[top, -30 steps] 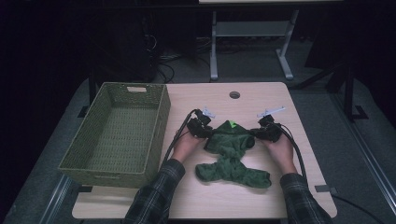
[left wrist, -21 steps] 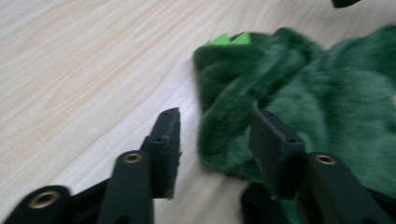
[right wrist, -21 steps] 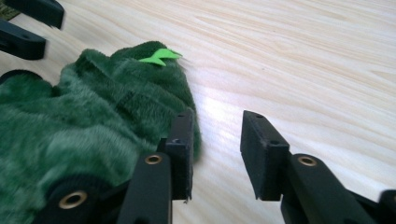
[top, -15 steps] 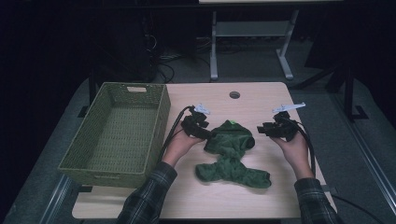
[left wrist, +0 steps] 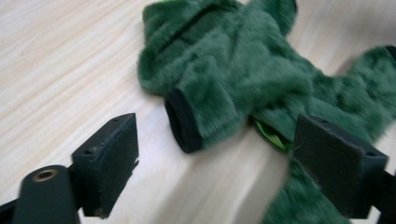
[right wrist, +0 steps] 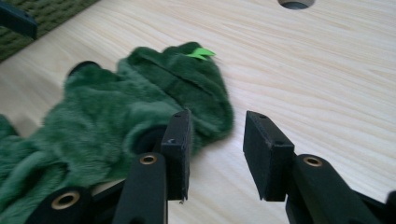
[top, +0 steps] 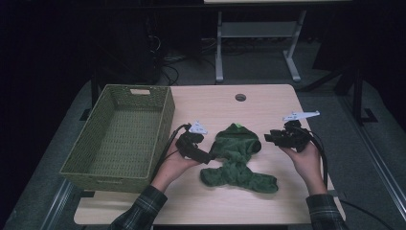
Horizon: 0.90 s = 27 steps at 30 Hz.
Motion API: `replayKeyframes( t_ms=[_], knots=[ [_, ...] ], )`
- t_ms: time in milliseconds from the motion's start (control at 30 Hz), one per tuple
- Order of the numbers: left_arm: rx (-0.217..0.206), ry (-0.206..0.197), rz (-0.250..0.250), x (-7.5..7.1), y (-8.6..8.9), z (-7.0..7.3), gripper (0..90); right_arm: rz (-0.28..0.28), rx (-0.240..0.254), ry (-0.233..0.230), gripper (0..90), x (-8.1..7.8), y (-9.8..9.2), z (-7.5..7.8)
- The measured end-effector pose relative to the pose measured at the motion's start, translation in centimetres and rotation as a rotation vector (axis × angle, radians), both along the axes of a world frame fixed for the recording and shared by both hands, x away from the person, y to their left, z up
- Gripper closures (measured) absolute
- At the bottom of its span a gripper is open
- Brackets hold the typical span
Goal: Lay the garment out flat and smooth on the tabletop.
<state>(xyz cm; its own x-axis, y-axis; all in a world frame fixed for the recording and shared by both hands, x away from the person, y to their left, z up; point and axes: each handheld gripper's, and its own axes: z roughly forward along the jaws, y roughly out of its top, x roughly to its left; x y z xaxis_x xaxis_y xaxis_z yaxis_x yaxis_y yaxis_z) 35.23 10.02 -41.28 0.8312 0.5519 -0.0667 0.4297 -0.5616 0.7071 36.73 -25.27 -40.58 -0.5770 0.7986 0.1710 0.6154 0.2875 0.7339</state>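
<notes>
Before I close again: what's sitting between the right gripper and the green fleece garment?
Nothing: in the right gripper view, bare wood shows between the open right gripper and the green fleece garment; the high view shows that gap on the table too.

Fleece garment (top: 238, 159) flat on the table (top: 268, 103) between my left gripper (top: 207, 157) and right gripper (top: 268, 139), basket (top: 119, 134) at the table's left.

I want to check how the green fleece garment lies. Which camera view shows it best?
The high view: the whole green fleece garment lies flat on the table, apart from the woven basket. The left gripper view shows a black-edged sleeve opening close up, somewhat blurred; the right gripper view shows the neck end with its bright green tag.
</notes>
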Motion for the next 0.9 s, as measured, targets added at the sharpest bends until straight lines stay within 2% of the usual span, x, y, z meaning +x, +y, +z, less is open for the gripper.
replayKeyframes(
  t_ms=[100, 133, 200, 300, 367, 467, 567, 700, 833, 900],
  knots=[
    [0.003, -0.020, 0.008, -1.2, 0.6, 0.0, 12.9, 0.008, -0.011, -0.008, 63.9, -0.6, 0.6, 0.2],
    [-0.014, -0.026, 0.018, -1.8, 0.9, -0.1, 12.9, 0.014, -0.014, -0.017, 64.3, -0.9, 0.7, 0.1],
    [-0.018, -0.036, 0.019, -2.8, 1.3, -0.5, 12.9, 0.022, -0.007, -0.023, 65.1, -1.5, 0.9, -0.1],
    [0.000, -0.060, 0.018, -4.6, 1.7, -1.3, 12.8, 0.035, -0.019, -0.009, 65.1, -1.8, 1.3, -0.3],
    [0.004, -0.054, 0.008, -5.7, 2.0, -1.7, 12.8, 0.044, 0.001, -0.016, 65.8, -2.3, 1.5, -0.2],
    [0.018, -0.048, -0.001, -6.8, 2.3, -2.3, 12.8, 0.057, -0.004, -0.015, 65.9, -2.7, 1.9, -0.2],
    [0.022, -0.048, 0.000, -7.6, 2.7, -2.8, 12.8, 0.082, 0.010, -0.006, 66.9, -3.3, 2.5, -0.2],
    [0.029, -0.049, 0.005, -8.4, 3.2, -3.4, 12.8, 0.110, 0.013, -0.015, 70.0, -4.0, 3.1, 0.1],
    [0.039, -0.022, -0.001, -9.3, 3.5, -4.2, 12.8, 0.128, 0.018, -0.014, 71.0, -4.8, 3.7, 0.4],
    [0.052, -0.022, -0.002, -9.7, 3.5, -4.5, 12.8, 0.138, 0.028, -0.011, 71.1, -5.0, 4.0, 0.5]
  ],
)
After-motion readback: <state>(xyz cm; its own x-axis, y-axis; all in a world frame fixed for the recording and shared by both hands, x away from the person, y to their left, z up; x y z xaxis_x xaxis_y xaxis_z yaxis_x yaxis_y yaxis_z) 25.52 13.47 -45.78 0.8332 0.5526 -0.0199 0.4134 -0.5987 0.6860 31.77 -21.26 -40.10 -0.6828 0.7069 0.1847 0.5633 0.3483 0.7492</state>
